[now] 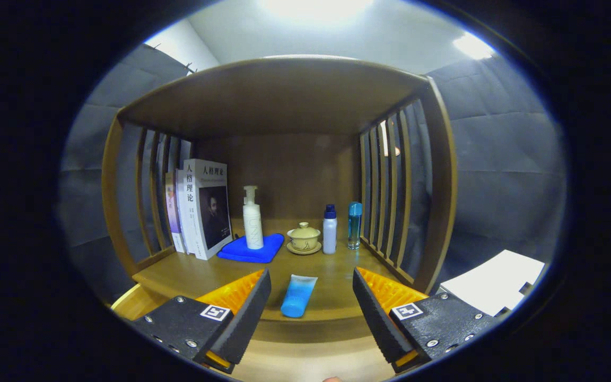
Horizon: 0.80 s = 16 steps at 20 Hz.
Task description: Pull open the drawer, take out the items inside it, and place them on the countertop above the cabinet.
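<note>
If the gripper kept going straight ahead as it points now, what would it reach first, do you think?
Probably the blue tube lying on the countertop, between and just ahead of the open gripper. Beyond it stands the lidded cup; depth is hard to judge.

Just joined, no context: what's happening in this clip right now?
A person holds the gripper open in front of a wooden cabinet, gripping nothing. A blue tube lies on the countertop between the fingers. Further back stand books, a pump bottle on a blue cloth, a lidded cup and two small bottles.
</note>
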Motion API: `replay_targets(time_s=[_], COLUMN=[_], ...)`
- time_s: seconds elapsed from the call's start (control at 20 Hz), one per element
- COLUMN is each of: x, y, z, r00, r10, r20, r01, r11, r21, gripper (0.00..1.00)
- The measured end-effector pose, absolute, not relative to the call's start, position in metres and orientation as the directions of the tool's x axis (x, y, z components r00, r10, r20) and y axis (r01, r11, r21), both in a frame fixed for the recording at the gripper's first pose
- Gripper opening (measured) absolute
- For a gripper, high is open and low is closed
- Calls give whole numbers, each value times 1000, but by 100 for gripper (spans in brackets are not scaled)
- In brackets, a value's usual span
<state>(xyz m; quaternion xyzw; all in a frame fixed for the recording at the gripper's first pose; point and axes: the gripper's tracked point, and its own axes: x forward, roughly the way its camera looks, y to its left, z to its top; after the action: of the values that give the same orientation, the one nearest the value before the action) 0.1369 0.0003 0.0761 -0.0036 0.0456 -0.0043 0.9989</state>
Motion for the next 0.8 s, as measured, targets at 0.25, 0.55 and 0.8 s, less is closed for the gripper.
replay_targets(time_s=[0.25, 0.55, 0.8], x=[91, 38, 6], y=[7, 12, 12], z=[75, 60, 35], r00=[1000, 999, 999], r10=[-7, 8, 31], r20=[-29, 32, 37], r01=[7, -6, -28], r11=[1000, 999, 996], r21=[-5, -54, -87], gripper=[95, 95, 95])
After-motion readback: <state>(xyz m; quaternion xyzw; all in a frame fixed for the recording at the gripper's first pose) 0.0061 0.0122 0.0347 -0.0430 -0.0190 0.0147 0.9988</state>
